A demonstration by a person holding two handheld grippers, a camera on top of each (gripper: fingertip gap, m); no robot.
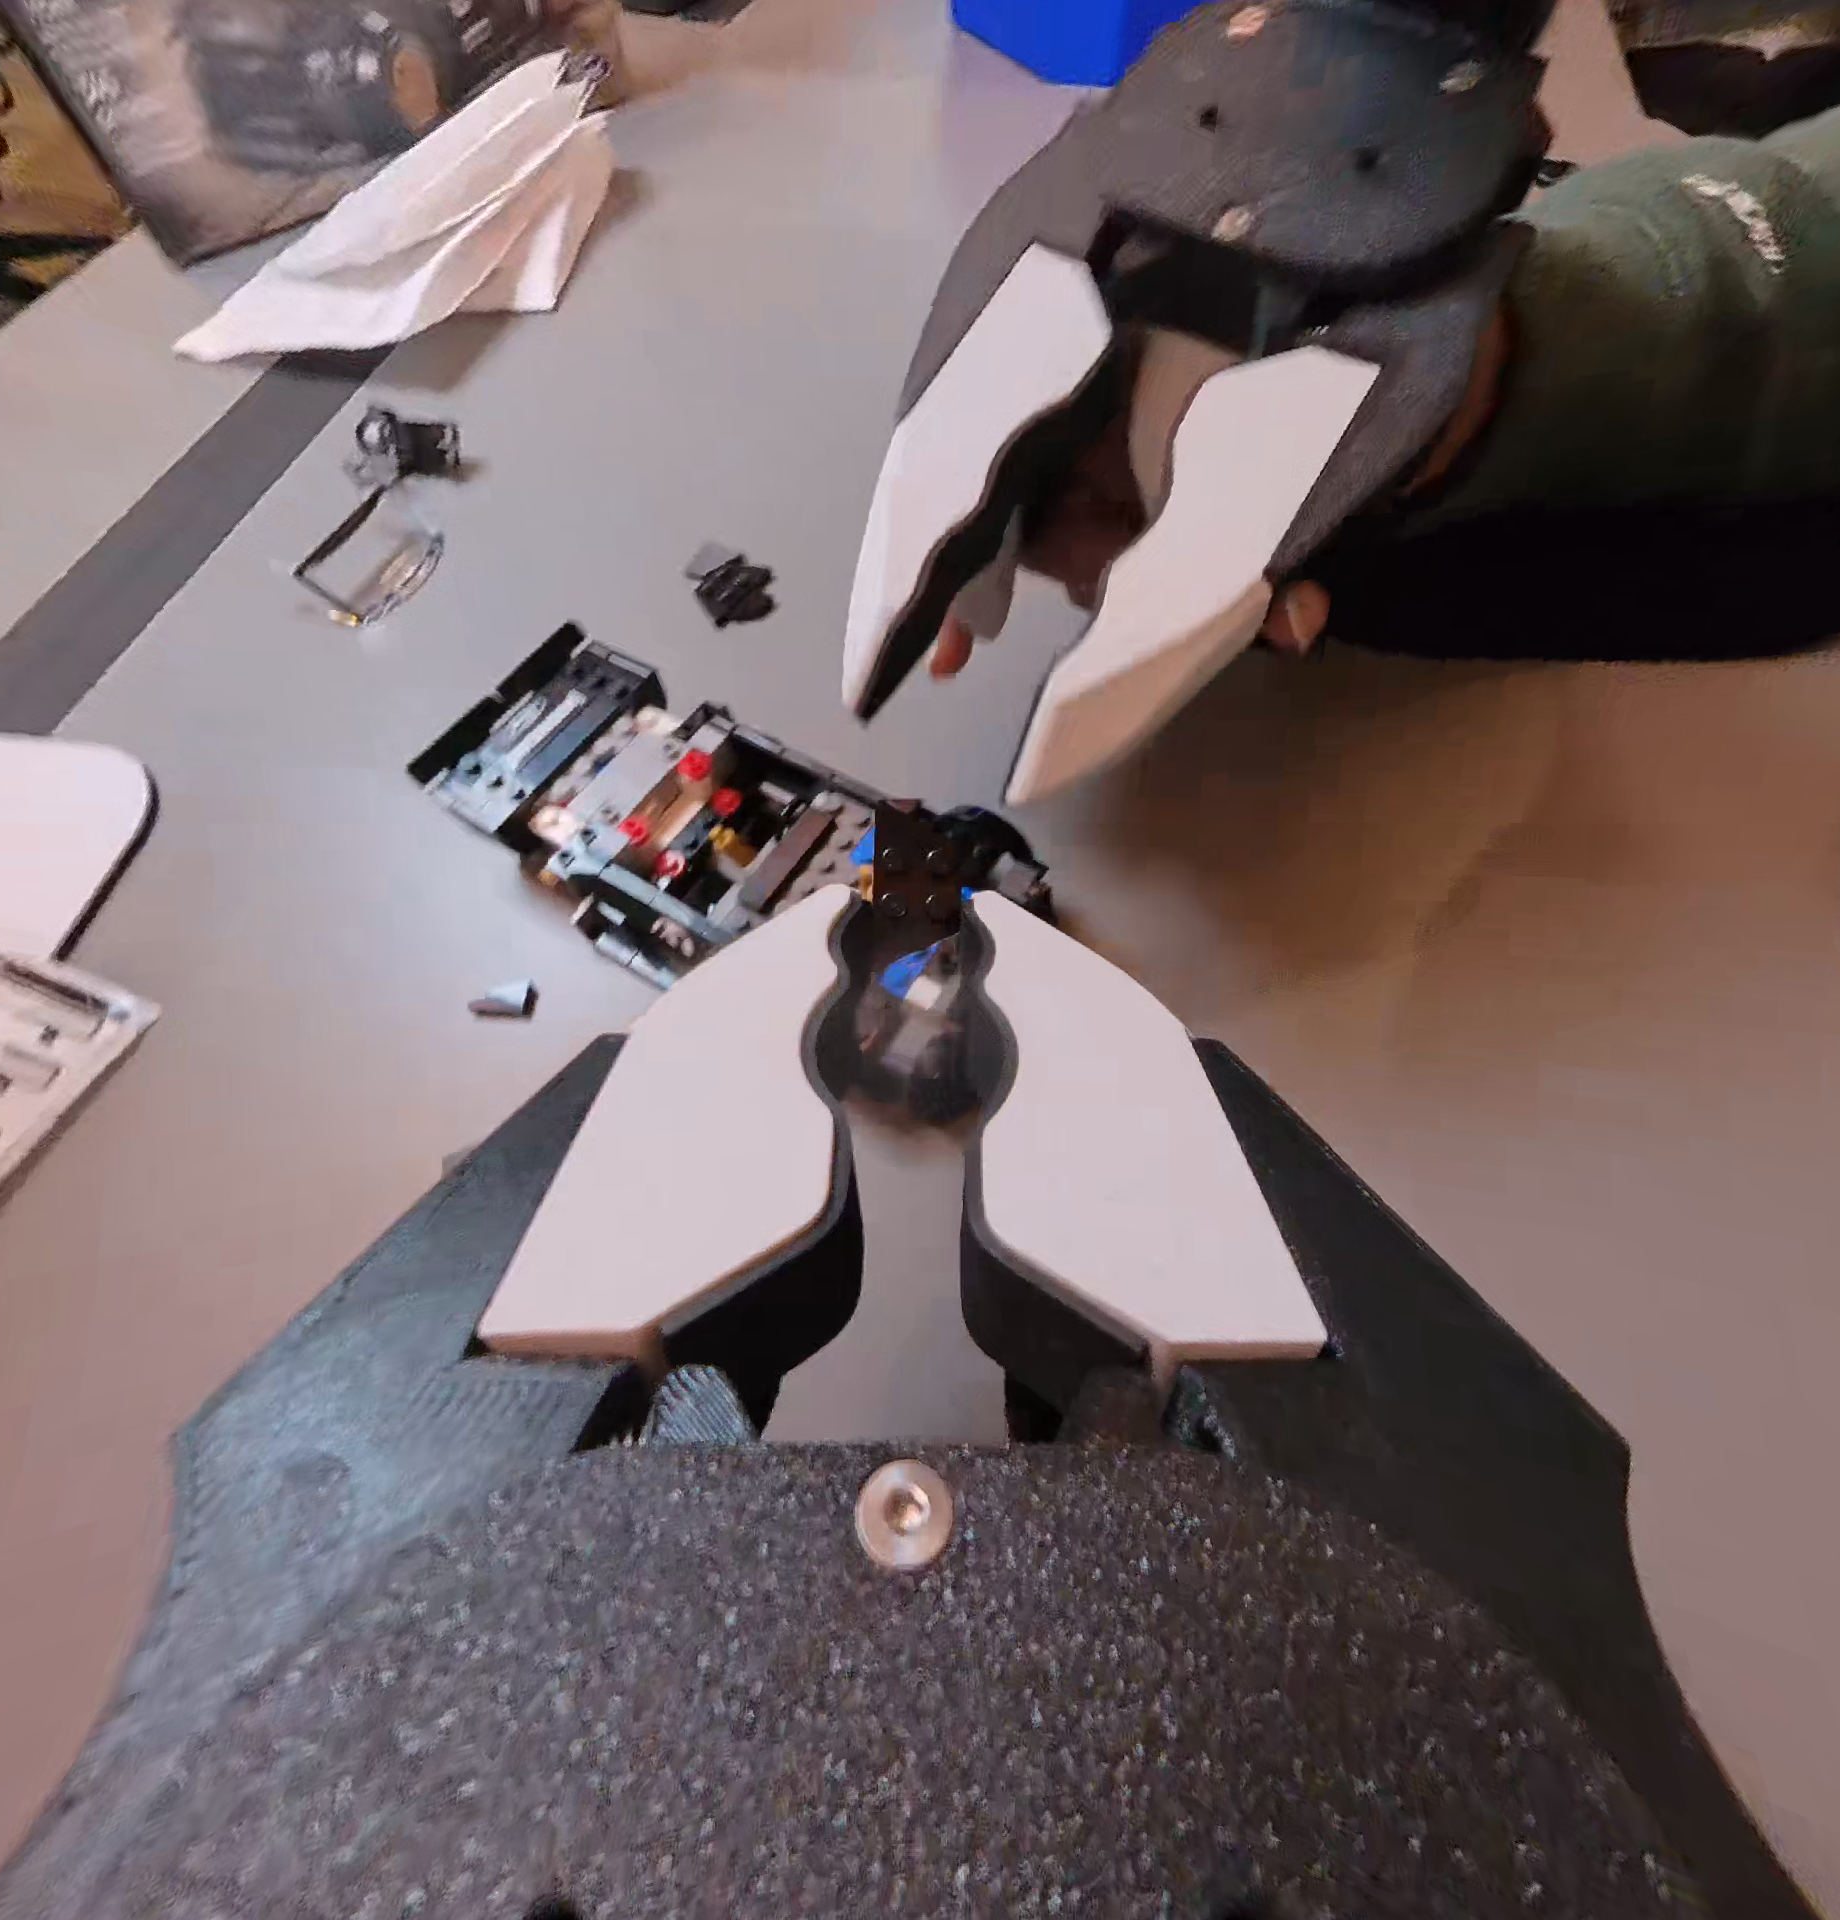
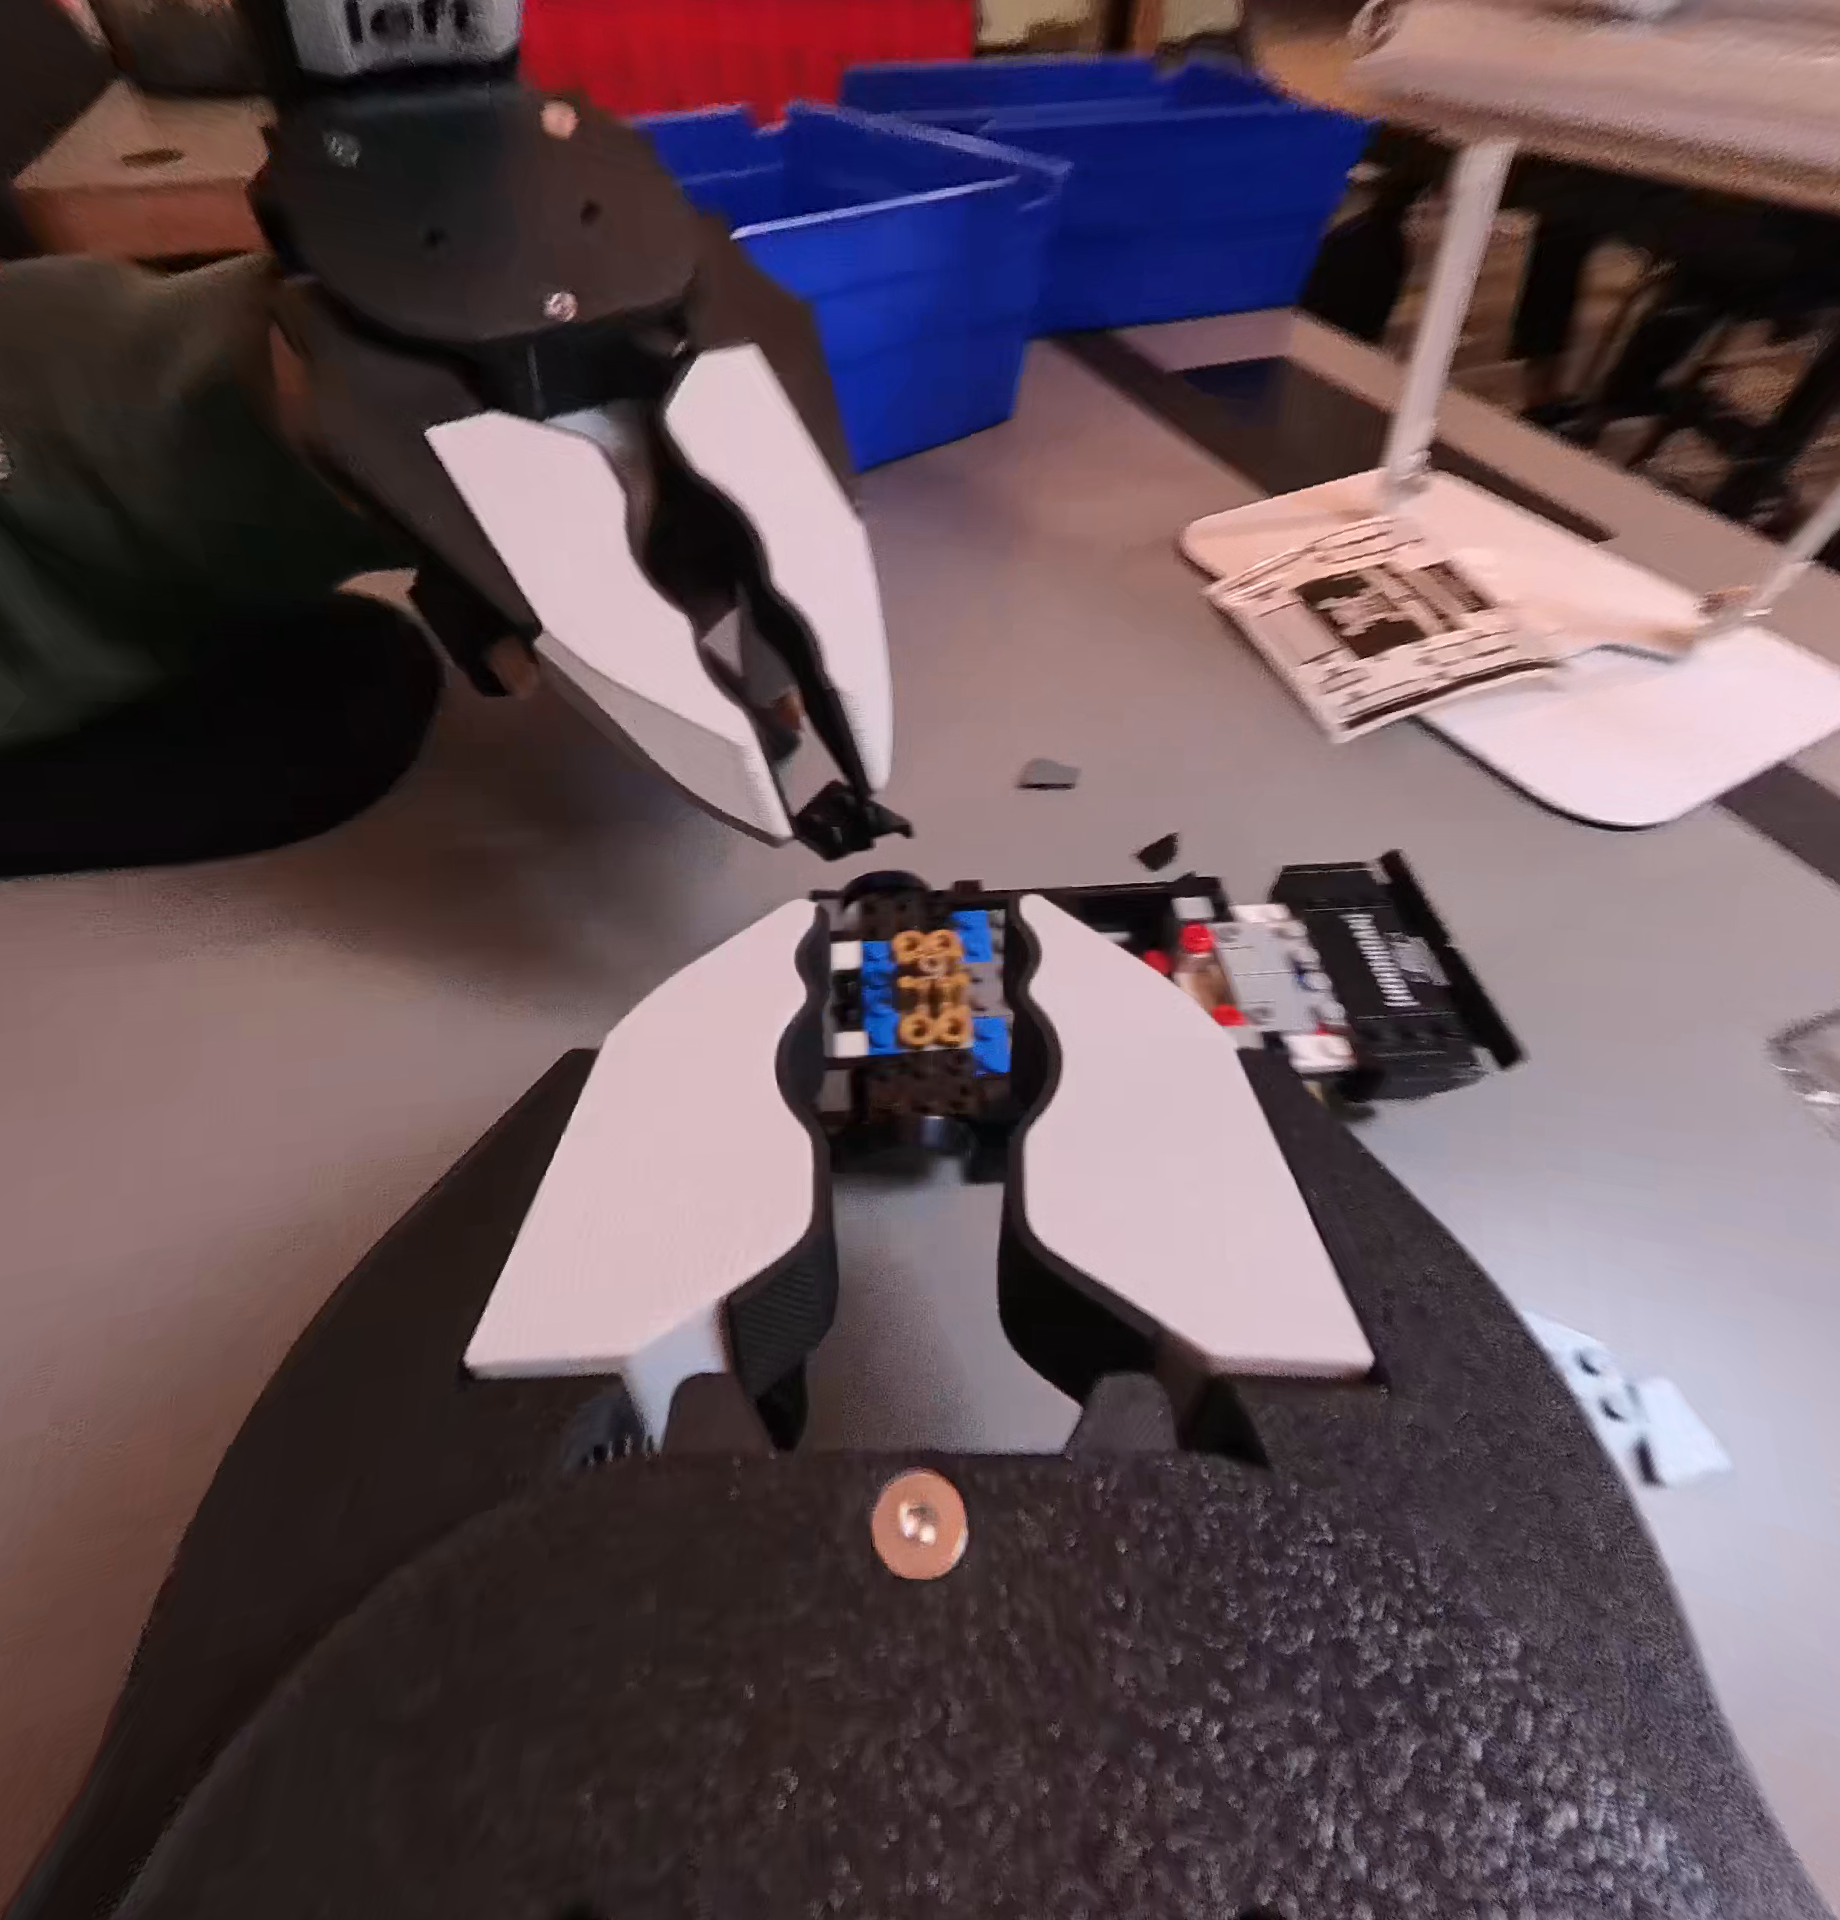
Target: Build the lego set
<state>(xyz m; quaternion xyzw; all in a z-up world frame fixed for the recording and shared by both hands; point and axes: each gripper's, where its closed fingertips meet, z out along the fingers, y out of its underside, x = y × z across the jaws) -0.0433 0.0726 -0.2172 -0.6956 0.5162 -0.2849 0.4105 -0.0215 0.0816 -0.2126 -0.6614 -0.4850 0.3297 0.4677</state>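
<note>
Grey table. Part-built lego car, centre frame. Right gripper: jaws parted, straddling the car's end, contact unclear. Left gripper: closed on black plate. Step: fitting plate; next, probably align studs, press down.

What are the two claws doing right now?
Left gripper: closed on a small black plate.
Right gripper: open, fingers either side of the lego car, gripping nothing.

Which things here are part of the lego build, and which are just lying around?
In the job:
black plate in left gripper
half-built car
right gripper, open
instruction booklet

Lying about:
white cloth
blue bins
</note>
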